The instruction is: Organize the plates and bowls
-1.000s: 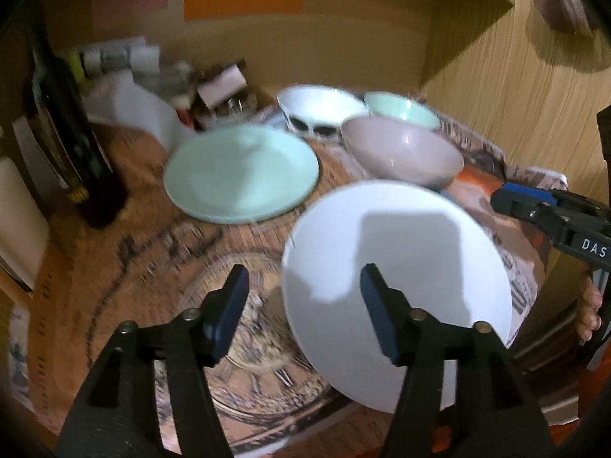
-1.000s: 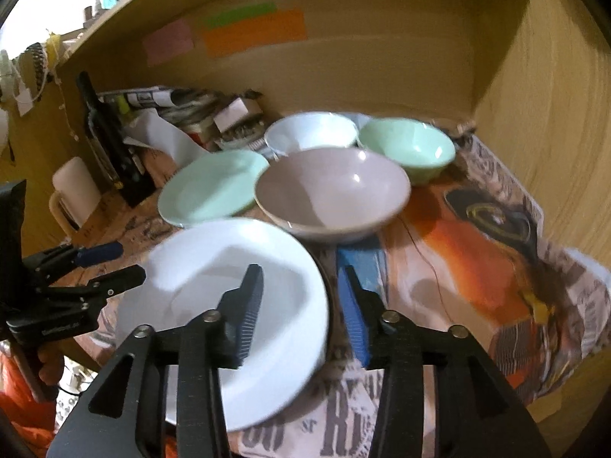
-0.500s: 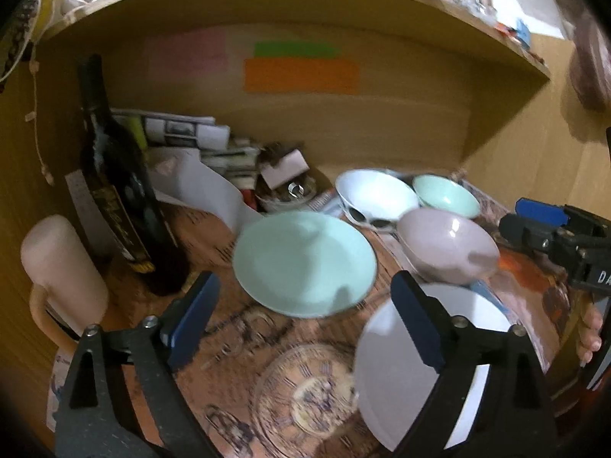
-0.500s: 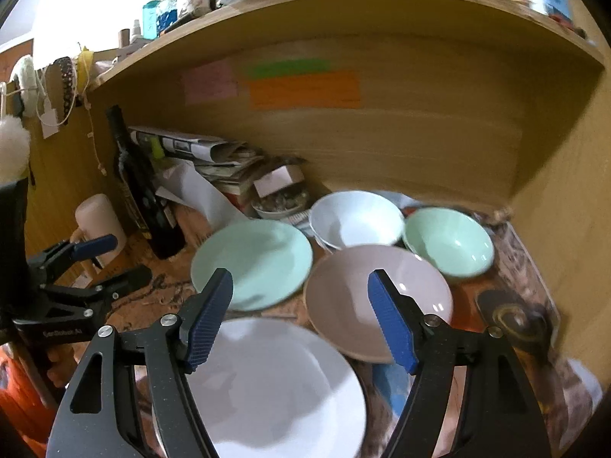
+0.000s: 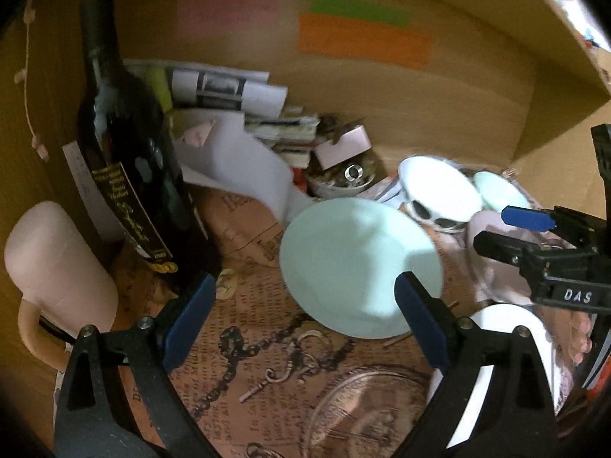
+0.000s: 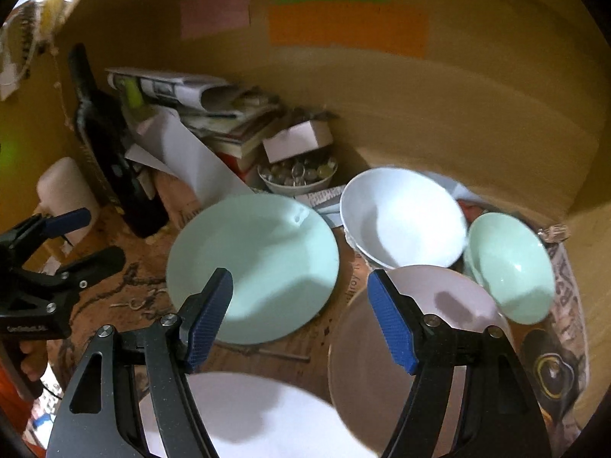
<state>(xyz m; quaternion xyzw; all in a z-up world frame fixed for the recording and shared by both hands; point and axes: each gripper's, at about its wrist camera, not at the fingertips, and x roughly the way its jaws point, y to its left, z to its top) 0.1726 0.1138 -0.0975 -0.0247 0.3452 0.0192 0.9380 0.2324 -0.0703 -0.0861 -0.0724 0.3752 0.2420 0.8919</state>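
Mint plate [image 6: 252,267] lay flat on bench, white plate [image 6: 244,416] nearest. Left gripper [image 5: 301,320] jaws opening, empty; right gripper [image 6: 301,316] jaws wide, empty. Risk: low jaw sweep could knock pink bowl [image 6: 439,328].

On the tabletop [image 6: 267,358], 2 plates [image 6: 252,267] lie left of 3 bowls [image 6: 404,217]; a bottle [image 5: 133,175] stands far left, papers [image 5: 229,91] behind.

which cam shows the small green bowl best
The right wrist view: the small green bowl shows whole, rim and inside, beside the white bowl. In the left wrist view only a sliver shows, cut off by the right gripper.
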